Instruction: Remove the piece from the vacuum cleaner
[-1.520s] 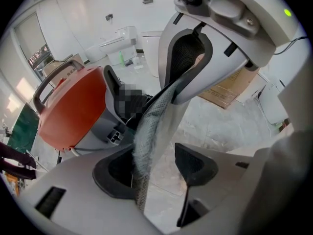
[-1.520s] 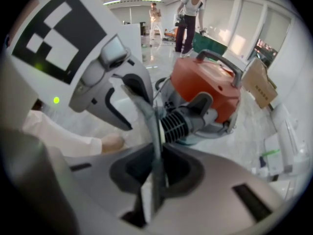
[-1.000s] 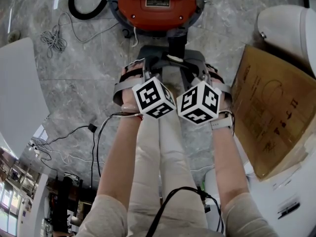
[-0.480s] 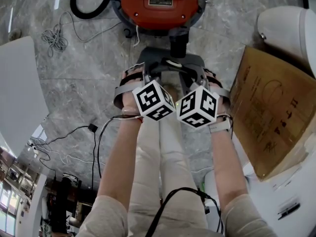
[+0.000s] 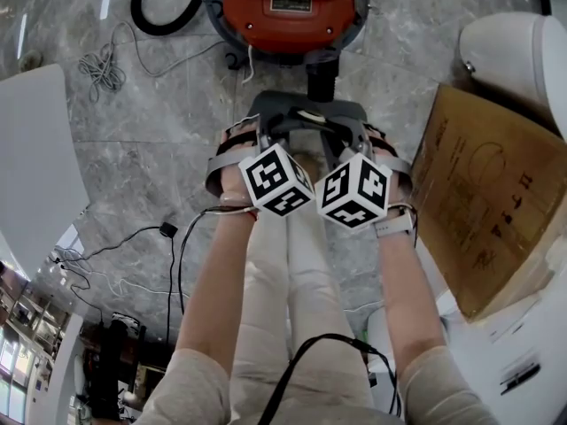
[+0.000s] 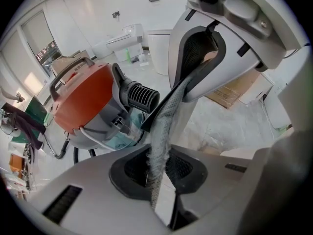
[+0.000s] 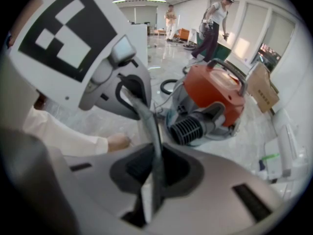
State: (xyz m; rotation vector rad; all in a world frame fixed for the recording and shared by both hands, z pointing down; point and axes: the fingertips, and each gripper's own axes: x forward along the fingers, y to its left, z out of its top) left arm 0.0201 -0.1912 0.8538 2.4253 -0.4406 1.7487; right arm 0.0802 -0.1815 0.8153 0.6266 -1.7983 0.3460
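Now | piece [image 6: 165, 124]: thin grey fuzzy strip | left gripper [image 6: 156, 173] just closed on it | right gripper [image 7: 155, 173] clamps it

Bright, even indoor light; soft shadows. White ceiling strip lights [image 7: 156, 0] and tall daylit windows [image 7: 252, 31] glare. Both gripper views bend strongly, black corners; close foreground blurred, right view worse.

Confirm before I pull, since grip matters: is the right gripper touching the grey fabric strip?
Touching. In the right gripper view, the right gripper pinches the grey fabric strip between its pads, with no gap.
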